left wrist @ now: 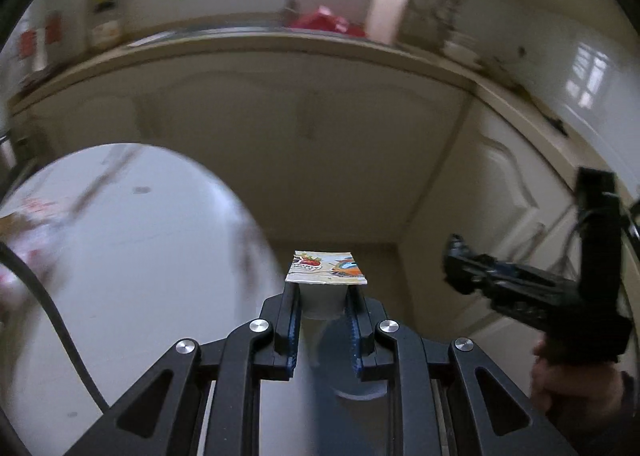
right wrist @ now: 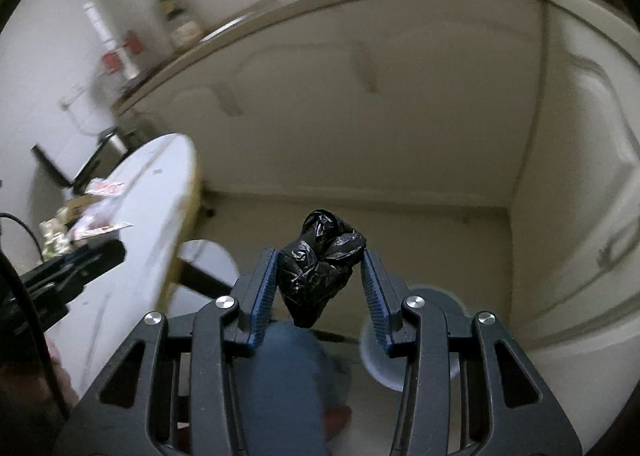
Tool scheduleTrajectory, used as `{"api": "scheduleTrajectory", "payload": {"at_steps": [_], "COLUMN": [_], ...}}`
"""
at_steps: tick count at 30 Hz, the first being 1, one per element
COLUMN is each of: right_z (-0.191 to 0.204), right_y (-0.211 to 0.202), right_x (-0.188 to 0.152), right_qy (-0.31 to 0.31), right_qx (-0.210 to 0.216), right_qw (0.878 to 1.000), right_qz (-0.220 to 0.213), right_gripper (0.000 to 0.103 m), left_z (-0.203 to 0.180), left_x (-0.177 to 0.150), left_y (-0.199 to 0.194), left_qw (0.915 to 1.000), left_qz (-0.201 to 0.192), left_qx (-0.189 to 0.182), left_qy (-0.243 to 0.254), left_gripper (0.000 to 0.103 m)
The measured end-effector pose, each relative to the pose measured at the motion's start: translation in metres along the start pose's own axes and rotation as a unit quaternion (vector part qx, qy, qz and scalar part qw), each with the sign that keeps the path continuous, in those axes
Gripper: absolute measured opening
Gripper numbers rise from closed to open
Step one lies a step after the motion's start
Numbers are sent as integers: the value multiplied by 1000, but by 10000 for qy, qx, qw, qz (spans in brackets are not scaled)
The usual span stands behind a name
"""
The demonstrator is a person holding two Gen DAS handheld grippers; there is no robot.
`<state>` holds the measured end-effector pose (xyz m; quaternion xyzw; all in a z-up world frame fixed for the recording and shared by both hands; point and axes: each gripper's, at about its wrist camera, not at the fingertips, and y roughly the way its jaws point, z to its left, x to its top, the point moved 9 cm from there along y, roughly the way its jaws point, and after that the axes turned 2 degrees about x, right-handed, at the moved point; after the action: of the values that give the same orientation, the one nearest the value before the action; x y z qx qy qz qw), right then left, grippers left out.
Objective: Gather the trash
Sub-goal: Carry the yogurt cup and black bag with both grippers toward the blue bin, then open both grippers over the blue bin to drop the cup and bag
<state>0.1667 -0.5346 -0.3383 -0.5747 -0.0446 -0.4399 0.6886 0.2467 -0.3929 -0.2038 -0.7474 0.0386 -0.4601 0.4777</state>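
My left gripper (left wrist: 323, 290) is shut on a small white yogurt cup (left wrist: 323, 302) with a printed strawberry foil lid (left wrist: 326, 267), held in the air beside the round white table (left wrist: 132, 256). My right gripper (right wrist: 320, 260) is shut on a crumpled black plastic bag (right wrist: 318, 262), which bulges out between the blue pads. In the left wrist view the right gripper (left wrist: 460, 262) shows at the right edge, a hand (left wrist: 568, 380) on its grip. The left gripper (right wrist: 68, 268) appears at the left edge of the right wrist view. More wrappers (right wrist: 100, 211) lie on the table (right wrist: 132, 223).
Cream cabinet doors (left wrist: 320, 151) and a worktop edge (left wrist: 280, 43) stand ahead, with jars (right wrist: 180, 19) and red items (left wrist: 328, 21) on top below a window. A grey pedal bin lid (right wrist: 424, 296) sits on the floor under the right gripper. A chair seat (right wrist: 208, 260) stands by the table.
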Motion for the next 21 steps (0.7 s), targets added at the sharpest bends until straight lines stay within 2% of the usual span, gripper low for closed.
{"api": "scheduleTrajectory", "payload": {"at_steps": [6, 8, 13, 16, 18, 19, 20, 21], "right_z": [-73, -93, -125, -139, -147, -151, -155, -159], "right_y": [30, 47, 91, 119, 128, 133, 135, 136], "right_x": [-22, -33, -63, -85, -93, -97, -100, -103], "right_qy": [513, 691, 1002, 1180, 1252, 1306, 1354, 1393], "right_qx": [-378, -412, -417, -428, -457, -460, -474, -485], "right_qw": [9973, 9951, 9881, 9821, 9794, 9781, 9771, 9763], "right_qz": [352, 569, 1087, 1401, 1517, 1556, 1574, 1583], "right_gripper": [40, 40, 40, 40, 43, 44, 45, 54], "left_z": [-51, -58, -60, -56, -56, -55, -54, -52], "left_x": [-12, -21, -48, -60, -63, -63, -62, -60], "left_y": [87, 116, 195, 229, 246, 251, 254, 256], "left_qw": [9956, 9930, 9797, 9713, 9683, 9682, 9683, 9690], "left_qz": [802, 1069, 1958, 2345, 2477, 2485, 2484, 2462], "left_qx": [-391, -381, -384, -378, -312, -288, -257, -218], "left_qy": [281, 321, 187, 79, 81, 75, 69, 61], "left_gripper": [16, 16, 17, 18, 24, 31, 42, 47]}}
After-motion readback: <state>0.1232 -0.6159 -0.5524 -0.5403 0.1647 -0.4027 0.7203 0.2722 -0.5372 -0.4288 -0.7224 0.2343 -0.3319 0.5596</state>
